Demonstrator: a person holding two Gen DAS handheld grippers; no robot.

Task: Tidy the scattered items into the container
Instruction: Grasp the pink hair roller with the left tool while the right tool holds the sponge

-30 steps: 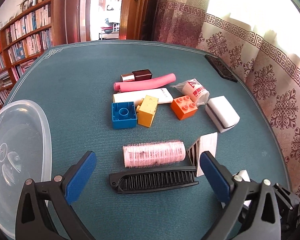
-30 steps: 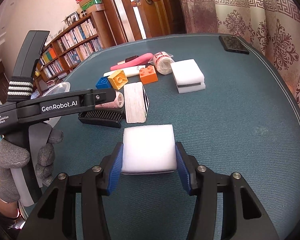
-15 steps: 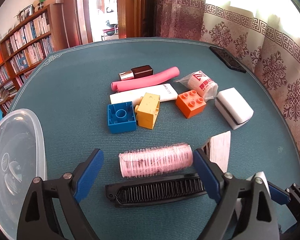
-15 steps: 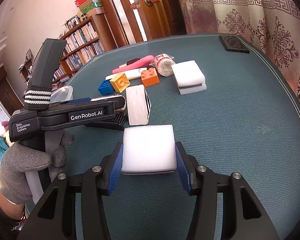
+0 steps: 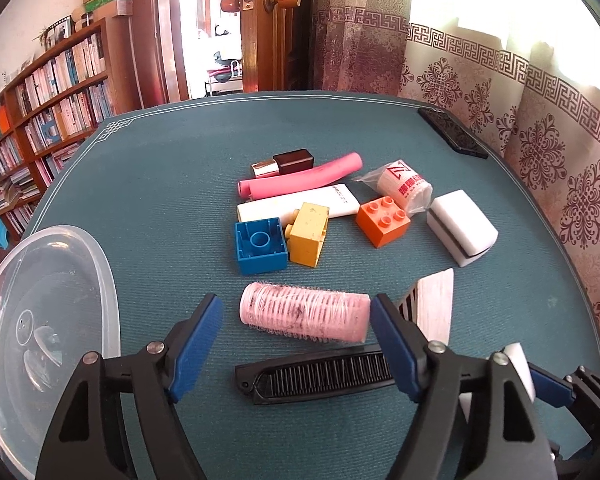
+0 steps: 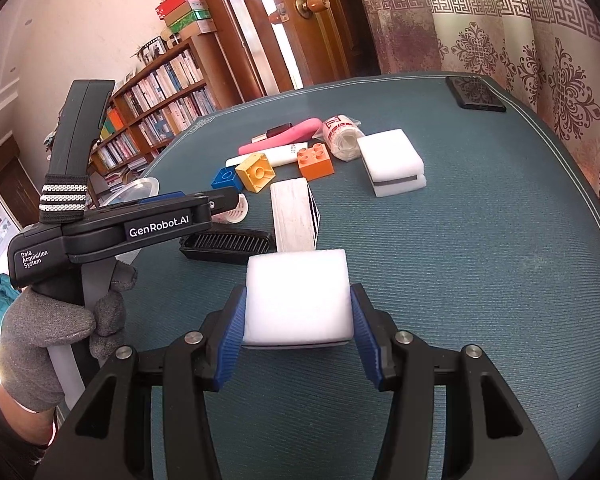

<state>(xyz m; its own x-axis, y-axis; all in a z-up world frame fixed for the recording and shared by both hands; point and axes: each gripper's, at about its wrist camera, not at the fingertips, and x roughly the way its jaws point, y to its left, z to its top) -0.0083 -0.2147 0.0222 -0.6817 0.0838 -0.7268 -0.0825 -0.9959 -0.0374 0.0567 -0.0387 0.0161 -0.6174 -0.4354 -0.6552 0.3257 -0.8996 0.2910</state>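
Note:
My left gripper [image 5: 296,336] is open, its blue pads on either side of a pink hair roller [image 5: 304,317] without touching it. A black comb [image 5: 320,376] lies just in front of the roller, below the fingers. The clear plastic container [image 5: 40,320] sits at the left. My right gripper [image 6: 297,328] is shut on a white sponge block [image 6: 297,296], held low over the teal table. Blue [image 5: 260,246], yellow [image 5: 308,234] and orange [image 5: 383,220] bricks, a pink tube [image 5: 300,181] and a white tube [image 5: 300,206] lie beyond.
A second white sponge [image 5: 462,232], a wrapped bandage roll [image 5: 404,190], a brown-capped bottle [image 5: 284,163], a white striped box [image 5: 434,306] and a black phone [image 5: 452,138] at the far right edge lie on the table [image 6: 480,260]. A gloved hand [image 6: 44,340] holds the left gripper. Bookshelves stand behind.
My left gripper has moved forward, past the comb, so its open fingers now straddle the pink roller. The right gripper stays shut on the sponge, nearly still.

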